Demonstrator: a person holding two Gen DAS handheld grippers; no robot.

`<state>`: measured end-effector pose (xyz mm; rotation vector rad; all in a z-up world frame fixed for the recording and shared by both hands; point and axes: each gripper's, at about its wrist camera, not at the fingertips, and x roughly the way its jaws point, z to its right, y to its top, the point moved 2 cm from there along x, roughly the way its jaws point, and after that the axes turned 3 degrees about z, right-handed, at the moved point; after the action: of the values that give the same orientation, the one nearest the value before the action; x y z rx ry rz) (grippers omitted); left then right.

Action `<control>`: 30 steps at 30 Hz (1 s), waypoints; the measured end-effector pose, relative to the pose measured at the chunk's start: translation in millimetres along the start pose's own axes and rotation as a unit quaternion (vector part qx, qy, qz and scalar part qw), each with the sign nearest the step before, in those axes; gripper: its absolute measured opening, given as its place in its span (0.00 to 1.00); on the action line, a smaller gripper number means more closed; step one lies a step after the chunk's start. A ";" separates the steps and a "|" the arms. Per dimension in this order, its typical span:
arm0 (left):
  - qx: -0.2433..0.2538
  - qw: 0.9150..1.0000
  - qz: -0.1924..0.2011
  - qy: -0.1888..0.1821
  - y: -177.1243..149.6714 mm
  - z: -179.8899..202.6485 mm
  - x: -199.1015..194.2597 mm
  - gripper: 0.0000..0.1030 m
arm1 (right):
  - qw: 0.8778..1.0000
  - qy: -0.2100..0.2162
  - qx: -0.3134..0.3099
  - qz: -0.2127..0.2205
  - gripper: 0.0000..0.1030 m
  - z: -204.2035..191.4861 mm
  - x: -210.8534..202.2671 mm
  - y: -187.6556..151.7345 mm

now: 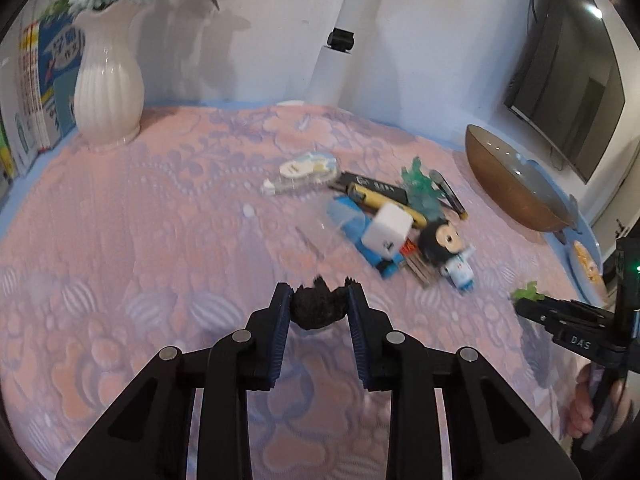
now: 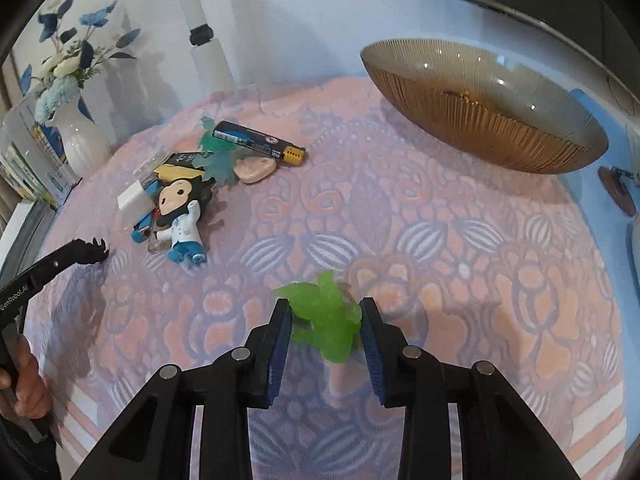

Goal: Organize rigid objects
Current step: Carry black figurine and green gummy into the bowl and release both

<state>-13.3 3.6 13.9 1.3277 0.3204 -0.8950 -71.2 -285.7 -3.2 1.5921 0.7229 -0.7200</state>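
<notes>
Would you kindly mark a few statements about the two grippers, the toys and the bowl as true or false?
1. The left gripper is shut on a black spiky toy. True.
2. The right gripper holds a blue figurine. False: it is shut on a green translucent toy; the doll figurine lies in the pile.
3. The amber glass bowl is full of small objects. False: none of the toys are in it.
4. A white vase with blue flowers stands on the table. True.
5. The white cube charger lies in the pile beside the doll figurine. True.
</notes>
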 end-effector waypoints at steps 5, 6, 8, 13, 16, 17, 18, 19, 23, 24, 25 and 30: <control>0.006 1.000 -0.022 -0.007 -10.9 -0.2 3.0 0.24 | 0.999 0.022 -0.024 -0.020 0.54 -3.8 -14.7 -14.9; 0.009 1.000 -0.024 -0.005 -11.5 1.1 3.7 0.24 | 0.999 0.019 -0.027 -0.024 0.54 -2.4 -17.1 -17.1; 0.016 0.999 -0.031 -0.003 -13.1 3.4 5.7 0.30 | 0.999 0.019 -0.029 -0.036 0.54 1.7 -20.8 -19.5; 0.034 0.998 -0.046 0.008 -15.5 8.6 11.1 0.36 | 0.999 0.017 -0.034 -0.038 0.55 6.5 -20.5 -10.4; 0.039 0.998 -0.045 0.014 -14.6 10.1 12.2 0.37 | 0.999 0.024 -0.023 -0.043 0.55 8.3 -10.0 -4.3; 0.042 0.998 -0.044 0.020 -14.0 11.0 13.0 0.33 | 0.999 0.024 -0.019 -0.041 0.55 8.1 -6.1 -2.7; 0.045 0.998 -0.042 0.028 -13.7 12.0 13.5 0.27 | 0.999 0.018 -0.015 -0.036 0.55 7.9 -3.2 -1.3; 0.049 0.997 -0.042 0.034 -13.6 13.3 13.9 0.26 | 0.999 0.014 -0.015 -0.032 0.48 6.3 -2.1 -0.3; 0.061 0.998 -0.014 0.016 -13.4 24.5 -0.4 0.26 | 0.999 0.012 -0.039 -0.016 0.30 -3.0 -2.8 -0.9; 0.052 0.999 -0.004 -0.006 -11.5 29.0 -7.7 0.26 | 0.999 0.010 -0.045 -0.011 0.30 -4.5 -5.5 -1.6; 0.049 0.999 0.001 -0.016 -9.2 33.0 -11.8 0.26 | 0.999 0.012 -0.049 -0.005 0.30 -4.7 -9.1 -1.6; 0.088 0.995 0.035 -0.037 20.4 77.7 -31.2 0.26 | 0.998 -0.001 -0.038 0.058 0.30 18.1 -52.5 19.8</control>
<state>-40.2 -57.0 69.0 1.4555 0.1382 -0.9267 -89.2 -309.2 47.8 1.5494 0.6433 -0.6031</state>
